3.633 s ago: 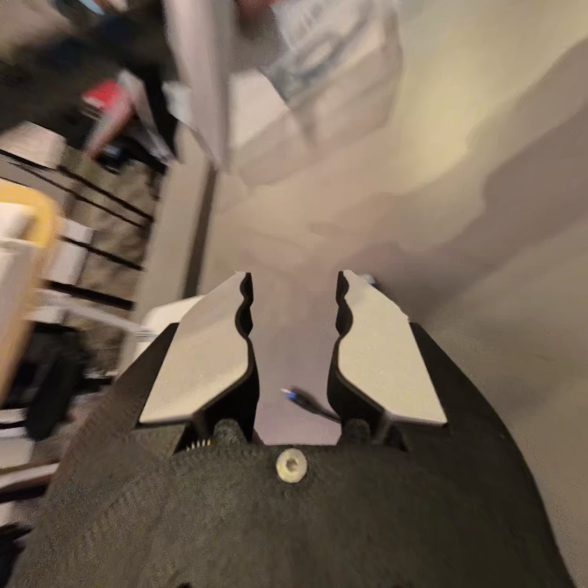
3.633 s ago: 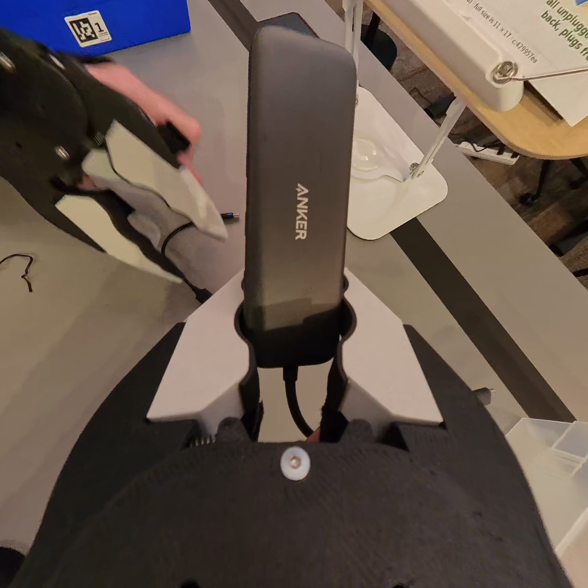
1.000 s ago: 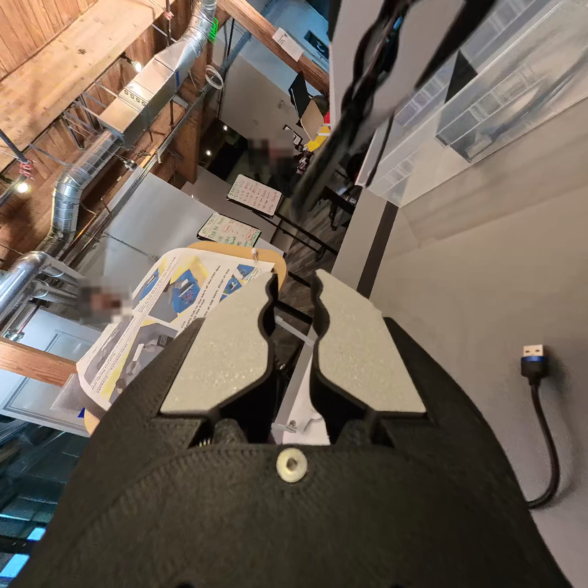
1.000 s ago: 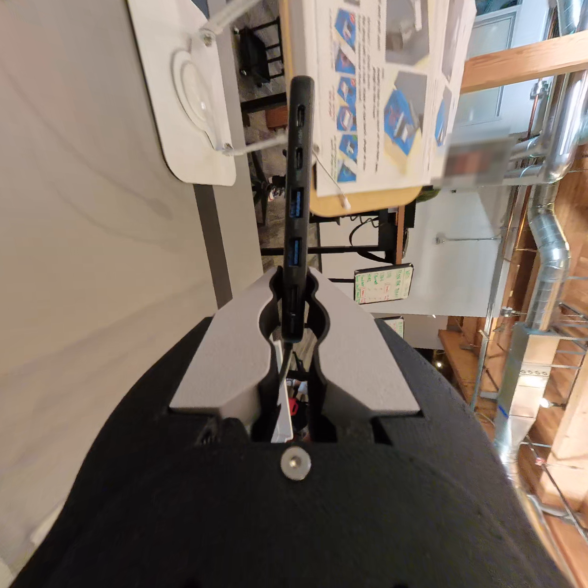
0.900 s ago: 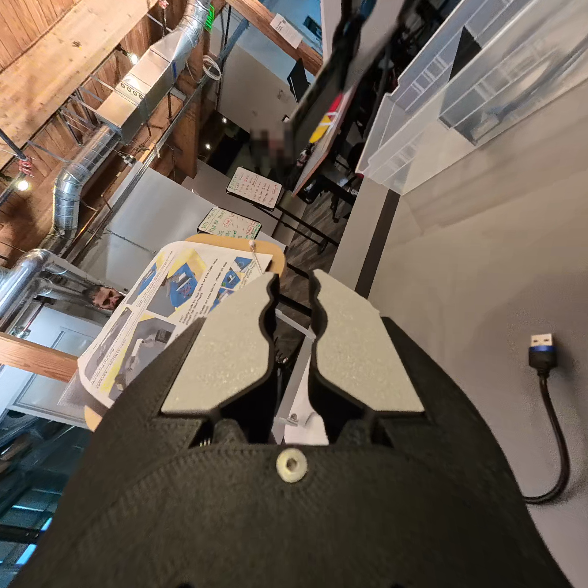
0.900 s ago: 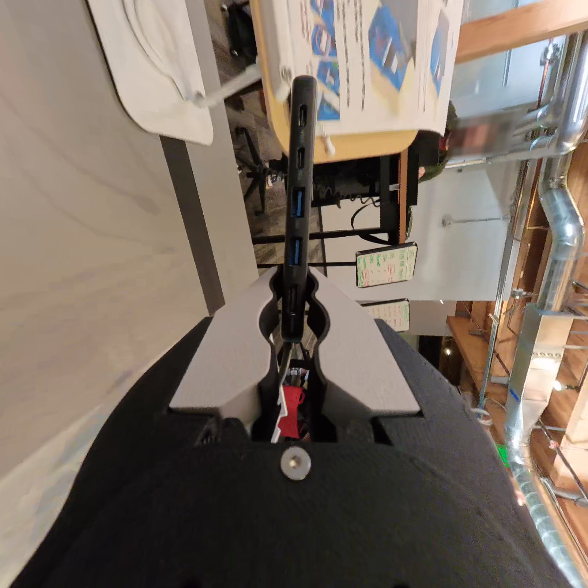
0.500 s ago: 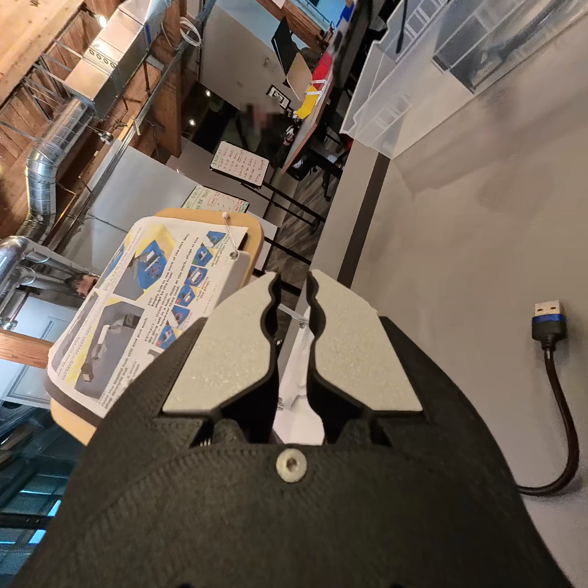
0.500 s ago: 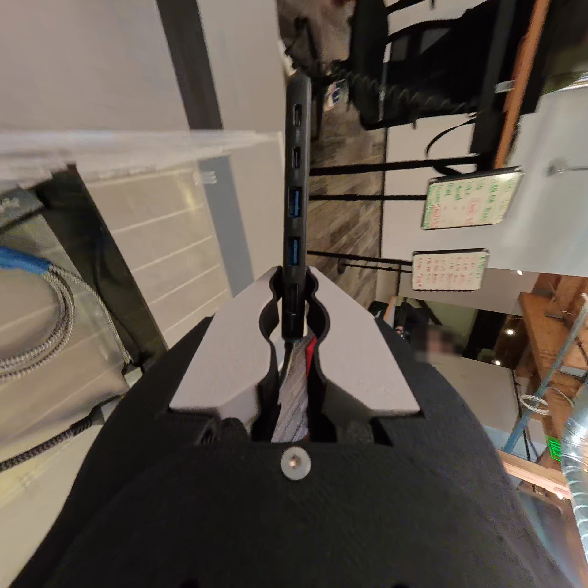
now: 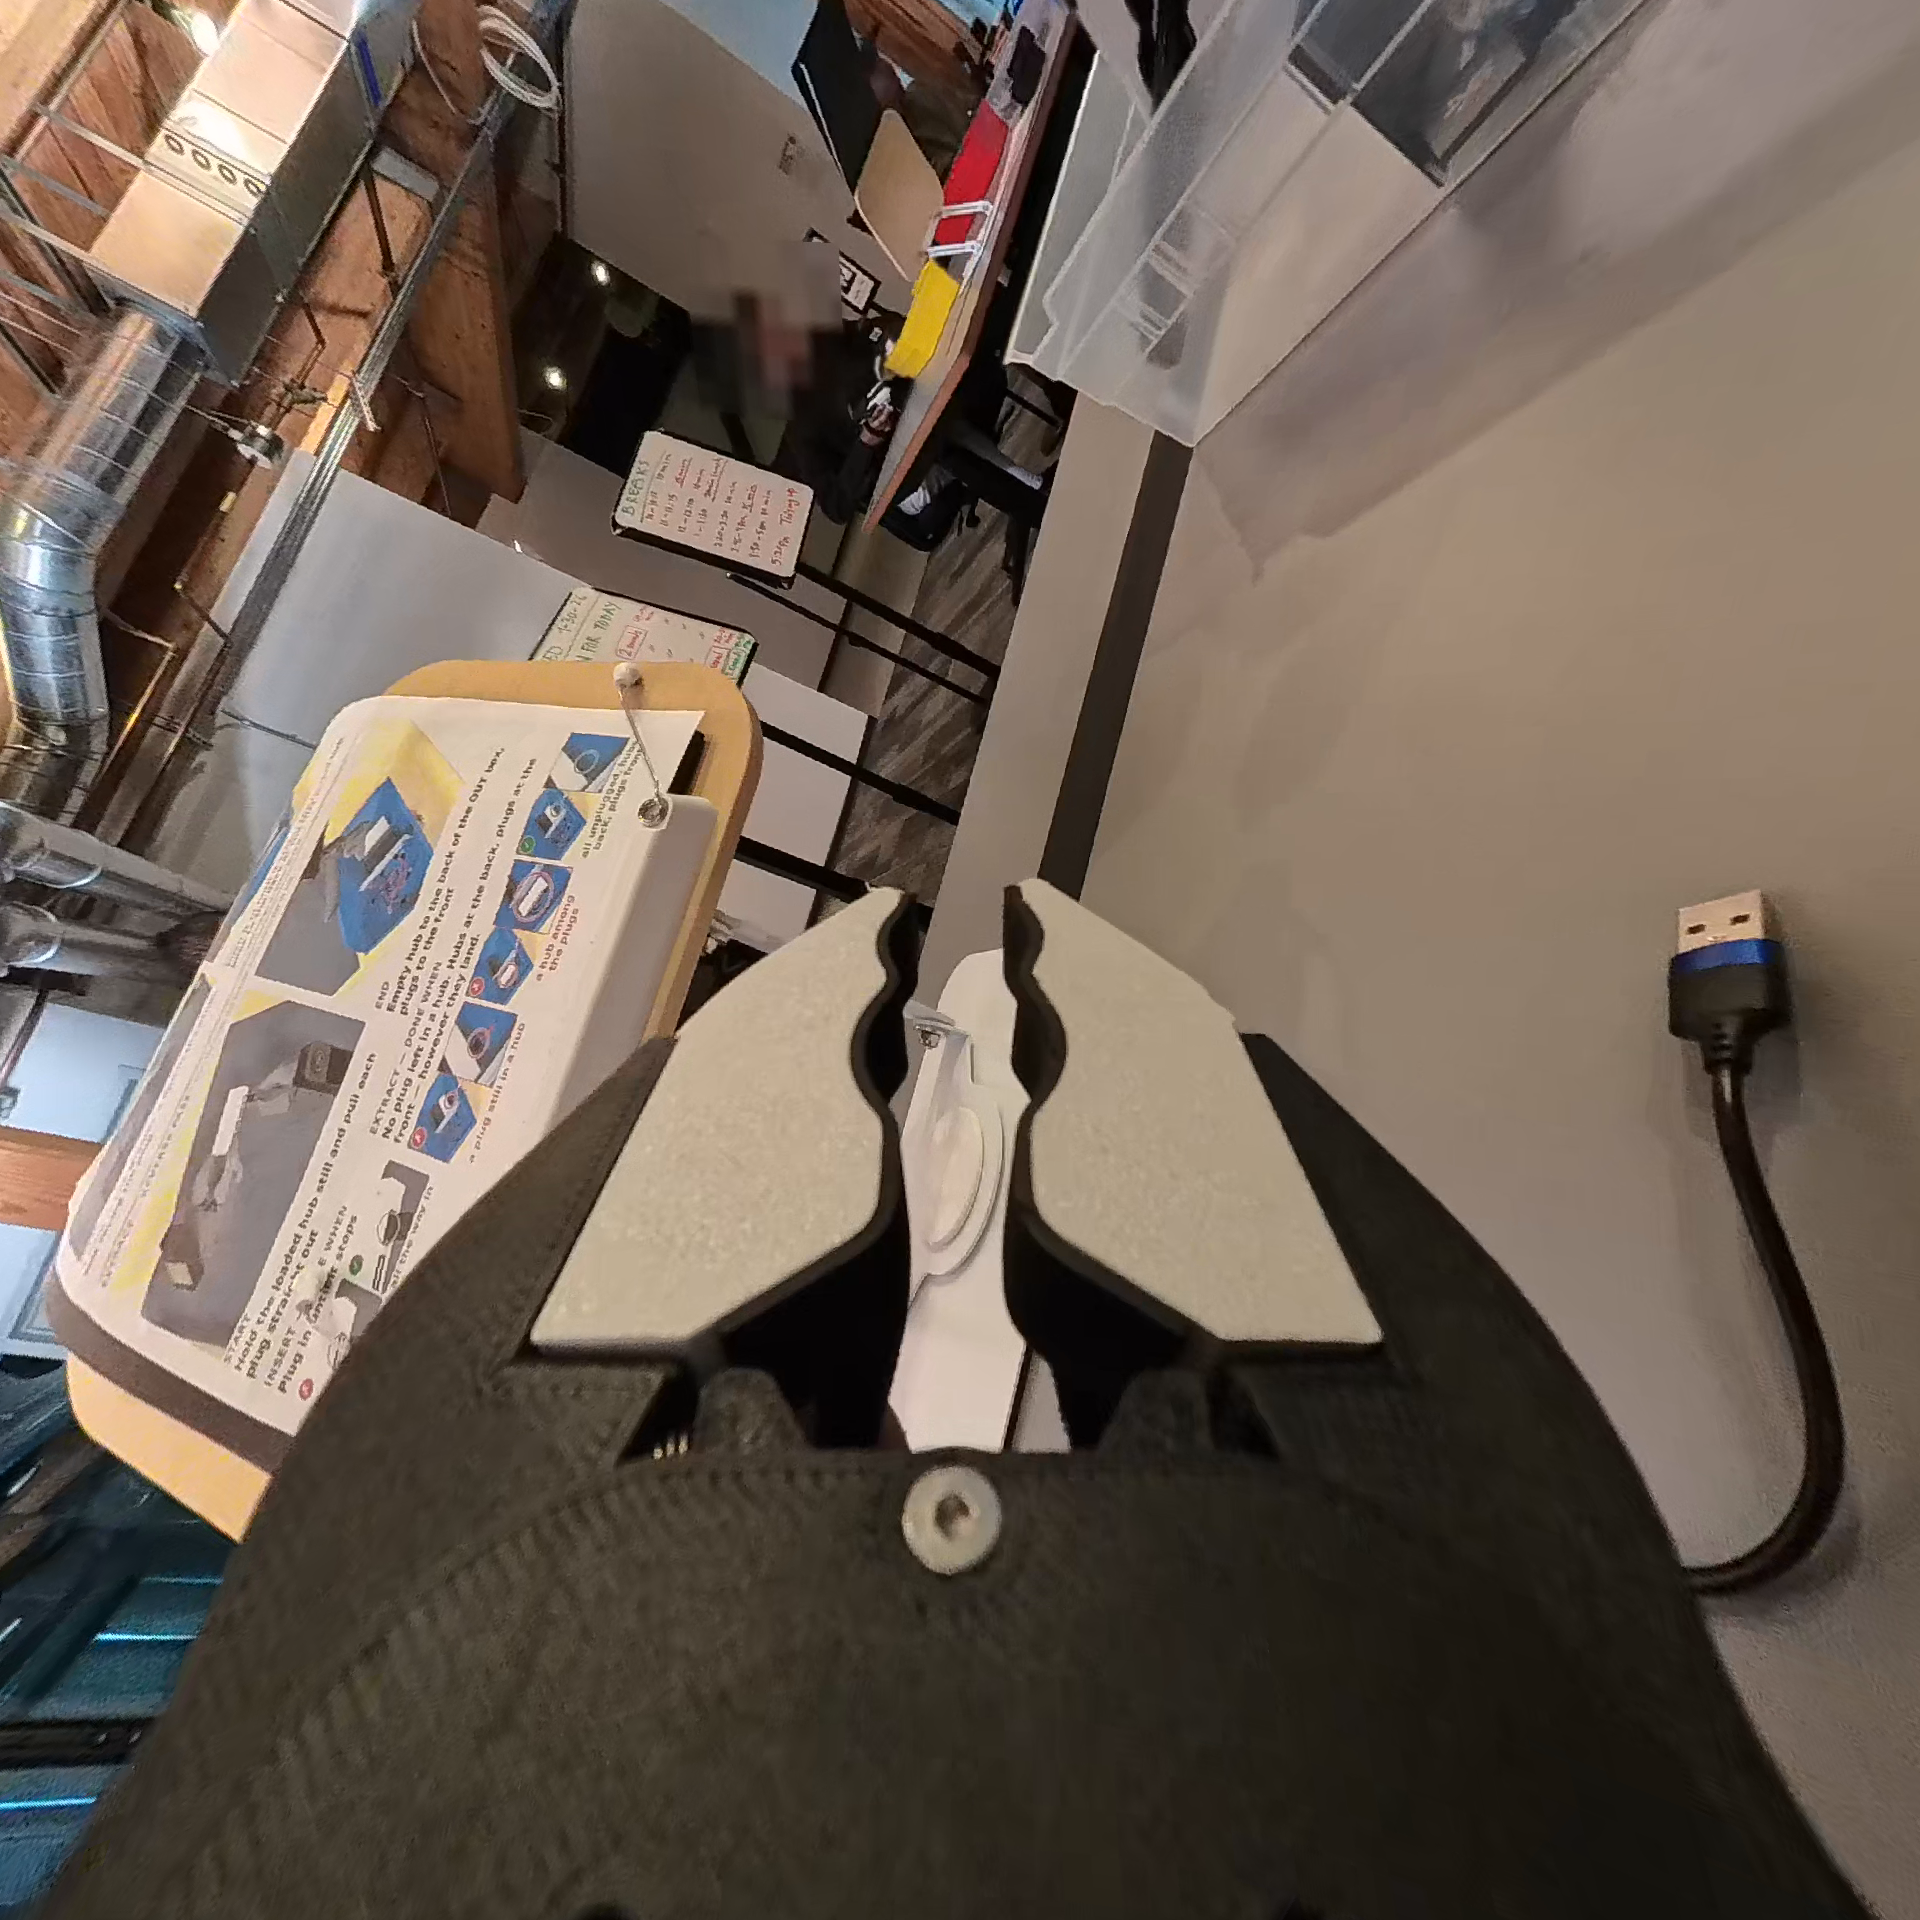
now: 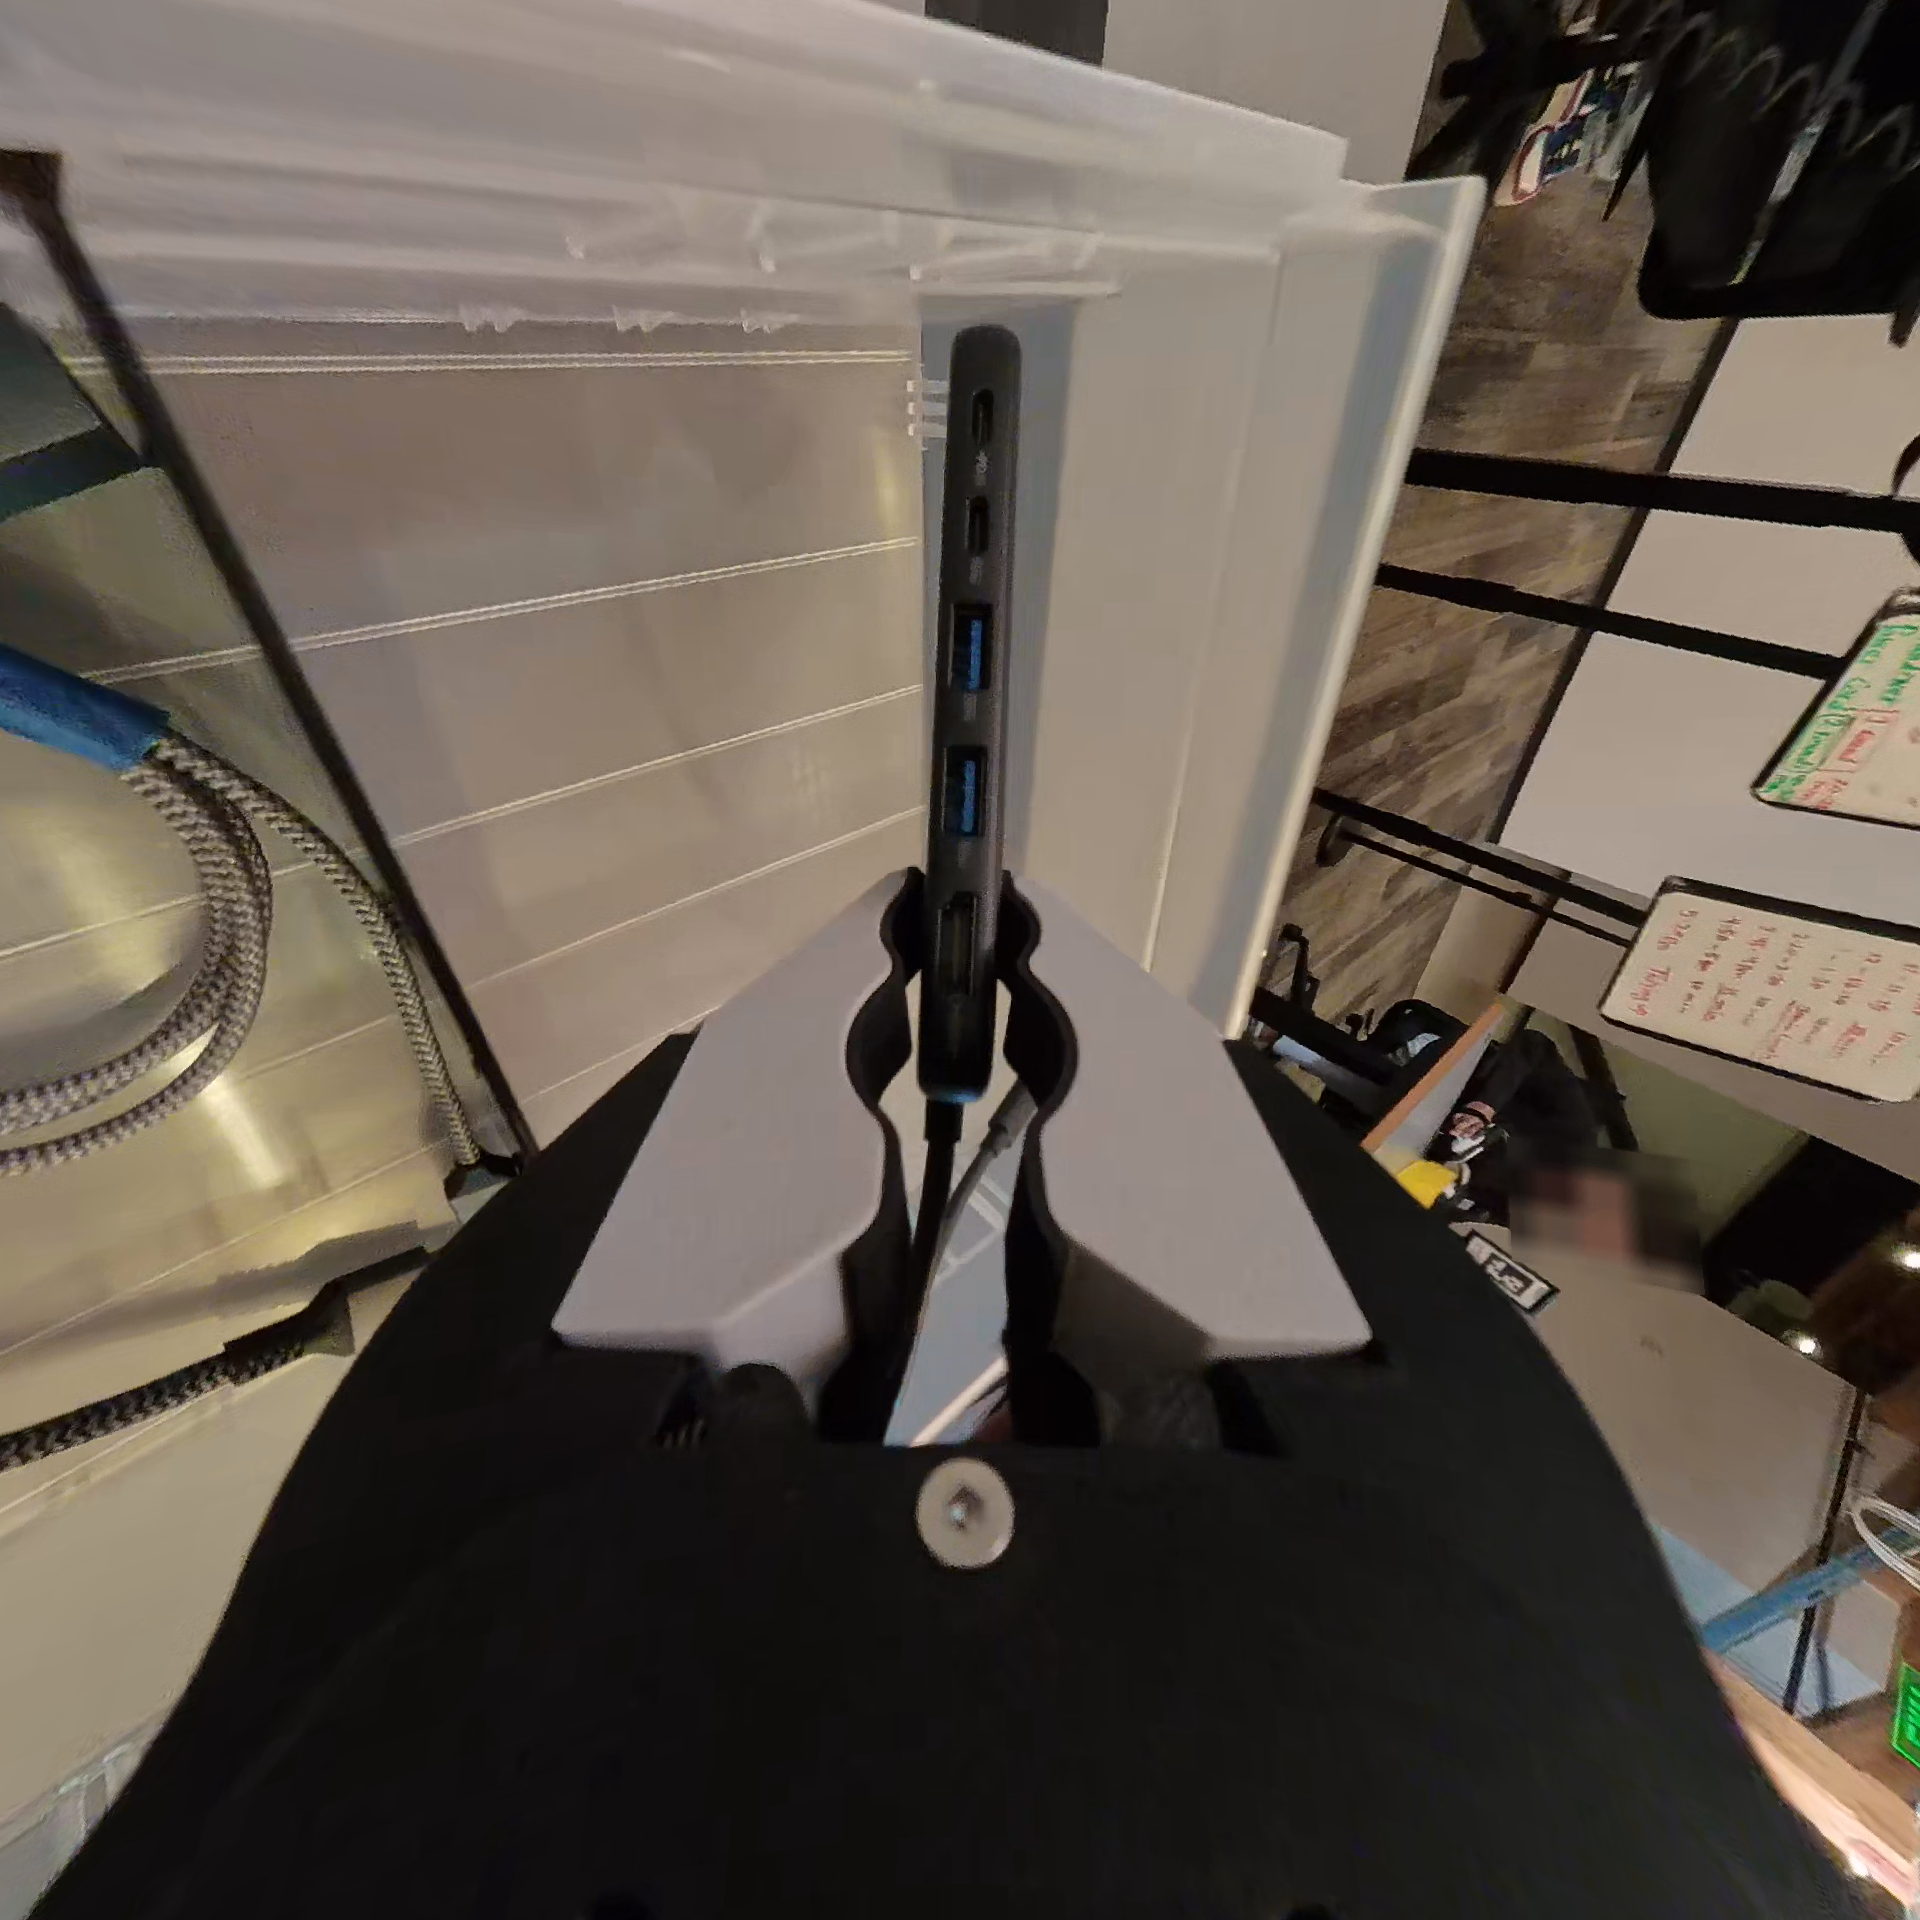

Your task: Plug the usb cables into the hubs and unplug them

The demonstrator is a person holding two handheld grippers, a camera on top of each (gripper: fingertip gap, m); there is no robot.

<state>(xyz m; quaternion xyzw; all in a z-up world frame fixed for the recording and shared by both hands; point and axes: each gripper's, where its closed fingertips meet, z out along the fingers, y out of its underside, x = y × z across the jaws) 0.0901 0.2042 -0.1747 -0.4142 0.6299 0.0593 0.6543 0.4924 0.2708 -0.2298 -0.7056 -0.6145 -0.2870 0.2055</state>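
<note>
My right gripper [image 10: 961, 894] is shut on a dark slim hub [image 10: 982, 675]. It holds the hub by its lower end, edge-on, with the row of ports facing the camera. No plug is in the ports that show. The hub's own black cable [image 10: 930, 1153] runs back between the fingers. My left gripper [image 9: 958, 909] is empty, its jaws a narrow gap apart. A black USB cable with a blue-ringed plug [image 9: 1725, 977] lies loose on the grey table [image 9: 1455, 727], to the right of the left gripper and apart from it.
A clear plastic bin [image 10: 623, 260] fills the space behind the hub and holds braided cables [image 10: 208, 935]. The bin also shows in the left wrist view [image 9: 1299, 260]. A board with an instruction sheet [image 9: 416, 987] stands ahead on a white base [image 9: 956, 1143]. The left gripper's tips are roughly 40 centimetres from the right gripper's.
My right gripper has swung the hub away from the instruction board to in front of the clear bin. The left gripper's jaws stand closer together than 3.6 s ago, and its view has tilted slightly.
</note>
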